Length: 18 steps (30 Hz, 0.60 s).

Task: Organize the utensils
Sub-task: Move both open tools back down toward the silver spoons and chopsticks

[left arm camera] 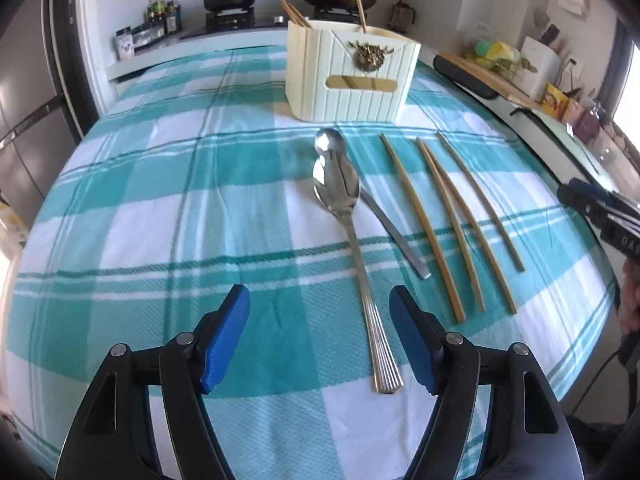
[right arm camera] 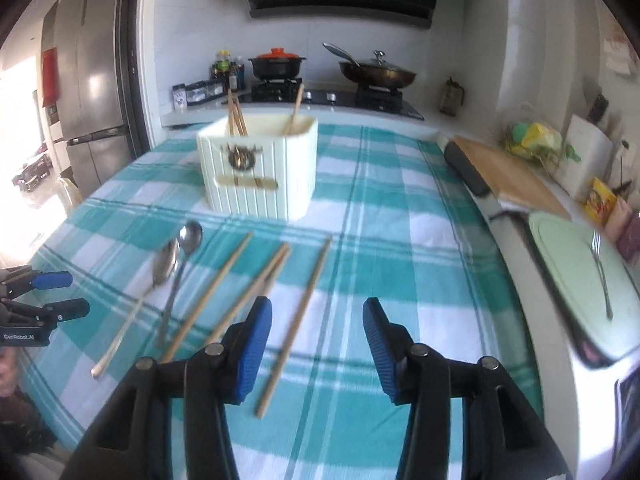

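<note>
Two steel spoons lie overlapped on the checked cloth: one with a ridged handle (left arm camera: 360, 264) and one with a flat handle (left arm camera: 394, 232). Several bamboo chopsticks (left arm camera: 452, 220) lie to their right. A cream ribbed holder (left arm camera: 352, 80) stands behind them with a few chopsticks inside. My left gripper (left arm camera: 319, 300) hovers open over the cloth, and the ridged handle's end lies low between its blue fingers. My right gripper (right arm camera: 317, 312) is open above the rightmost chopstick (right arm camera: 296, 328), which runs beside its left finger. The spoons (right arm camera: 180, 252), the holder (right arm camera: 260, 168) and the left gripper (right arm camera: 78, 294) show there too.
A pale green board (right arm camera: 560, 248) with a fork (right arm camera: 600, 272) on it sits off the table's right edge, and a wooden board (right arm camera: 508, 176) lies behind it. A stove with a pot (right arm camera: 278, 62) and a pan (right arm camera: 376, 72) is at the back, and a fridge (right arm camera: 88, 112) at the left.
</note>
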### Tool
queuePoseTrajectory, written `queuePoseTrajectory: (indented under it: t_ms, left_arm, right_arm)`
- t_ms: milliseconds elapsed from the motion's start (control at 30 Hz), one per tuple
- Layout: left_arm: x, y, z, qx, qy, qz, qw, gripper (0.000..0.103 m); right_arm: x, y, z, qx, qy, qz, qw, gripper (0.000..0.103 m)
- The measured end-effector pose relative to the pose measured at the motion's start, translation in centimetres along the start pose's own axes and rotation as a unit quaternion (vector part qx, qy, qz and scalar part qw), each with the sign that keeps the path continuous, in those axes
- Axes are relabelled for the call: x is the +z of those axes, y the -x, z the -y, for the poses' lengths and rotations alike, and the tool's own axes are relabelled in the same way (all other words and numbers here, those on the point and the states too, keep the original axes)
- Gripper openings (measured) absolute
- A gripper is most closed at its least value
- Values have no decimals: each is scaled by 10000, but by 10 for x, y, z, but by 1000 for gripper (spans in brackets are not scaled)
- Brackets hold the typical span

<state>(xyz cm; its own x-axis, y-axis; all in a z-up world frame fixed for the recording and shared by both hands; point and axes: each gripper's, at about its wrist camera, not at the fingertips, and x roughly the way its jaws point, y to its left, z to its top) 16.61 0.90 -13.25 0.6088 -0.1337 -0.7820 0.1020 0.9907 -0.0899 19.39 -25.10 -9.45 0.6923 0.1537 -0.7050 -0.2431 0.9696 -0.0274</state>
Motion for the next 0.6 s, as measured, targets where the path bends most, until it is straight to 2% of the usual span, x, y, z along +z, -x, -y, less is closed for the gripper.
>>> queuePoseTrajectory:
  t_ms: [100, 233, 600]
  left_arm:
    - [-6, -15, 10, 29, -62, -178, 9998, 74]
    - [-9, -28, 13, 157, -69, -271, 9995, 74]
    - [-9, -36, 14, 362, -108, -138, 9992, 80]
  right_arm:
    - [-32, -17, 12, -187, -352, -369, 9985, 48]
    - [-52, -17, 17, -120, -640, -466, 9968, 48]
    - [-49, -25, -11, 105, -450, -347, 9983, 48]
